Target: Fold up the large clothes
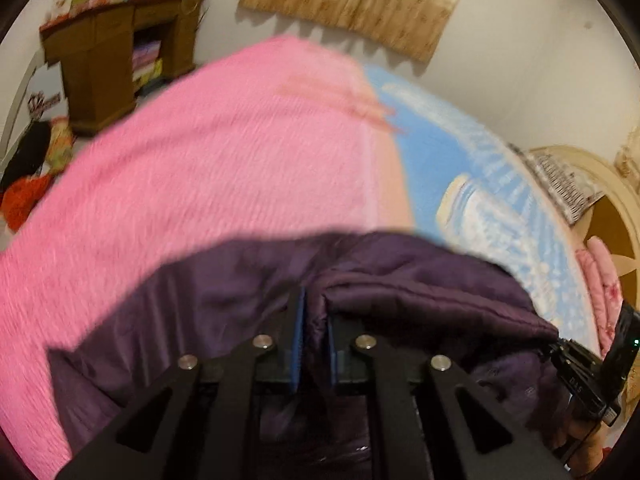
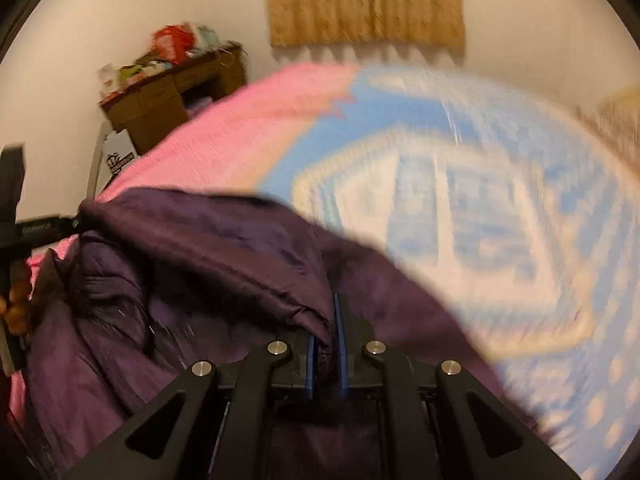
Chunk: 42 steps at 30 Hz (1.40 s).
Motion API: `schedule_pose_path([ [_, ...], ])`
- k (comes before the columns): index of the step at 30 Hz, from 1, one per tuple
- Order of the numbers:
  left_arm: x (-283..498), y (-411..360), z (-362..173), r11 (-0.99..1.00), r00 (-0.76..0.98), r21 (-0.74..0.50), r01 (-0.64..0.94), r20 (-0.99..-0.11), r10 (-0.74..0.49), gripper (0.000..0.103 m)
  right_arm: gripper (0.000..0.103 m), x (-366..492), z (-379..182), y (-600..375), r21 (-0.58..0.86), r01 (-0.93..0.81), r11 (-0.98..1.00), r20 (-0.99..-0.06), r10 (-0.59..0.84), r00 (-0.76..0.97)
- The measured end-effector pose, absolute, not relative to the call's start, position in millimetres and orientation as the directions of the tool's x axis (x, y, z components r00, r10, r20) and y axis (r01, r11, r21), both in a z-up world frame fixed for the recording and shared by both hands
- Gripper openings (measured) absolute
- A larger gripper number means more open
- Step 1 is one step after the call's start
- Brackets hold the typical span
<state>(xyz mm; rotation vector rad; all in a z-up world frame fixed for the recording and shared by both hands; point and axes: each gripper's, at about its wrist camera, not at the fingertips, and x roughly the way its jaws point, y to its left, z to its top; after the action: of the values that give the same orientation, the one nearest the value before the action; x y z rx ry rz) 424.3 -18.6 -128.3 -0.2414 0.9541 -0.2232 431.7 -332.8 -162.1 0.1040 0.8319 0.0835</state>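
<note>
Purple and puffy, the big jacket lies in a heap at the near edge of the bed. It is bunched up, not flat yet. It sits partly on the pink blanket and partly on the blue and cream blanket, which is on the right.

Left gripper is closed on a fold of the purple jacket. The cloth is pinched between its blue pads. Right gripper is closed on another bit of the jacket, and the cloth is squeezed between its blue pads too. In the right camera view, the left gripper shows at the far left edge, held by a hand, at the jacket's other side. So each gripper has one side of the same jacket.

I think this is the grab step, right at the start of folding. The next move likely needs both grippers to lift together and pull apart, so the jacket opens out wide. Then it can be laid flat on the bed. The jacket looks slippery and thick, so the pinch could slide off if one side pulls too hard.

Farther away, a brown wooden cabinet stands by the wall on the left with bright stuff on top. A tan curtain hangs on the far wall.
</note>
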Motion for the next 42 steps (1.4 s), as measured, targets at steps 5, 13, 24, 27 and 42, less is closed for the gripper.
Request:
schedule_pose_path([
  [5, 422.3, -21.1, -161.8, 0.953, 0.565, -0.296, 0.067, -0.776, -0.280, 0.017, 0.008, 430.8, -190.1, -334.6, 0.155, 0.018, 0.988, -0.752, 0.106, 0.651],
  [13, 407.9, -11.9, -137.7, 0.951, 0.572, -0.298, 0.078, -0.768, -0.288, 0.045, 0.029, 413.1, -180.2, -342.7, 0.220, 0.006, 0.976, -0.738, 0.162, 0.655],
  [24, 403.8, -1.8, -43.8, 0.976, 0.745, -0.207, 0.071, -0.640, -0.190, 0.070, 0.037, 381.2, -86.9, -322.0, 0.123, -0.022, 0.992, -0.573, 0.089, 0.815],
  [27, 424.2, -45.1, -42.3, 0.984, 0.747, -0.117, 0.134, -0.641, -0.178, 0.070, 0.021, 415.3, -77.6, -294.6, 0.085, -0.056, 0.995, -0.574, 0.095, 0.813],
  [42, 440.8, -39.1, -161.5, 0.976, 0.582, -0.190, 0.104, -0.785, -0.214, 0.079, 0.018, 482.9, -188.6, -323.6, 0.203, -0.088, 0.975, -0.711, 0.208, 0.672],
])
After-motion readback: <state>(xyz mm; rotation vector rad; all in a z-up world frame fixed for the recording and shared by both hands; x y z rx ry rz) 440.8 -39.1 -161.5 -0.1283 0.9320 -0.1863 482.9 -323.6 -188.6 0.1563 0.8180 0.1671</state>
